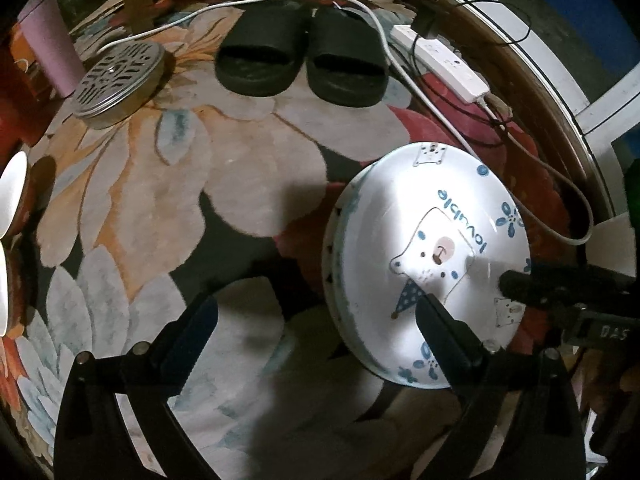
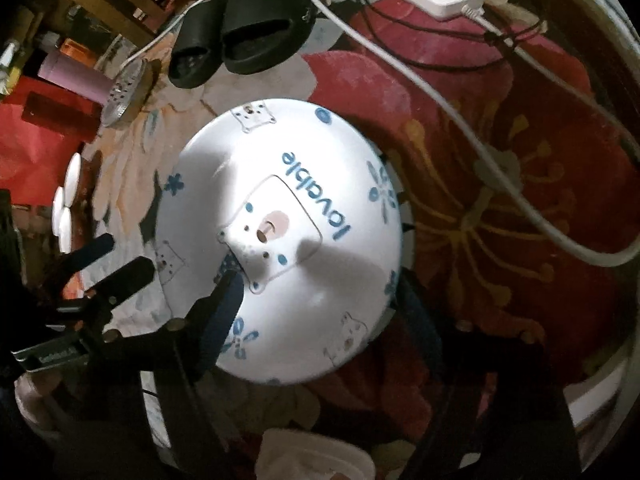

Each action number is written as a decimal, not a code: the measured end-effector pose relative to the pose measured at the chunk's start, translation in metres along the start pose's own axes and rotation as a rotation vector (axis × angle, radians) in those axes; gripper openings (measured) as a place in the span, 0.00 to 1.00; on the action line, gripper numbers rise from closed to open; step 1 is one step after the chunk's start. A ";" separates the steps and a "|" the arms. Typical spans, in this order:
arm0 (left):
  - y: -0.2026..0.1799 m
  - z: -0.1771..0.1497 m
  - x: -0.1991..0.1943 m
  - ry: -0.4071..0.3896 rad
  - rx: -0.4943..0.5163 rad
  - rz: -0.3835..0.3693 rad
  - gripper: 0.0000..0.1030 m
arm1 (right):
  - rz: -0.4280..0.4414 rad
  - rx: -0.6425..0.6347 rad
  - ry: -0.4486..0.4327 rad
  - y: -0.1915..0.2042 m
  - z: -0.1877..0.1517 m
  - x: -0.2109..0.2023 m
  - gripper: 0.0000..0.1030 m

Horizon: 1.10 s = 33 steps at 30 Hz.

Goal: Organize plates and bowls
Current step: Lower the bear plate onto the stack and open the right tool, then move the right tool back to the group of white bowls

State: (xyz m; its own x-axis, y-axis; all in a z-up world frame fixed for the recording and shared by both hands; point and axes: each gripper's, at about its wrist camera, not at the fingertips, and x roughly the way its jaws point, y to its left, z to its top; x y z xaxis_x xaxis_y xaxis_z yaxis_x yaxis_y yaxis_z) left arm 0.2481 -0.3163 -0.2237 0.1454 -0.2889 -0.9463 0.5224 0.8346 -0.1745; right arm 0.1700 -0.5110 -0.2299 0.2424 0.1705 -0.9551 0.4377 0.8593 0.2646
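A white plate (image 1: 432,264) with a blue bear drawing and the word "lovable" is tilted above the floral rug; another plate's rim seems to lie under it. It also fills the middle of the right wrist view (image 2: 288,240). My right gripper (image 2: 316,300) is shut on this plate's near edge, one finger over the face, the other behind the rim. It enters the left wrist view from the right (image 1: 520,284). My left gripper (image 1: 316,320) is open and empty, its right finger in front of the plate's lower edge. White bowls (image 1: 12,196) stand at the far left.
Black slippers (image 1: 300,56), a round metal grate (image 1: 118,80), a white power strip (image 1: 440,60) with cables, and a pink tumbler (image 1: 48,44) lie on the rug. The bowls also show in the right wrist view (image 2: 66,200).
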 end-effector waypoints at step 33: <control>0.078 -0.018 -0.039 -0.052 -0.094 0.114 0.99 | -0.008 -0.069 -0.093 0.067 0.010 -0.003 1.00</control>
State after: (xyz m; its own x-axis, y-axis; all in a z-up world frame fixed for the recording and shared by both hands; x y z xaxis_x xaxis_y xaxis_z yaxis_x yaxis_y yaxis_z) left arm 0.2679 -0.2315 -0.2049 0.2439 -0.2111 -0.9465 0.4194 0.9030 -0.0933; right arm 0.2076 -0.4584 -0.2079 0.3196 0.1204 -0.9399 0.3805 0.8921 0.2437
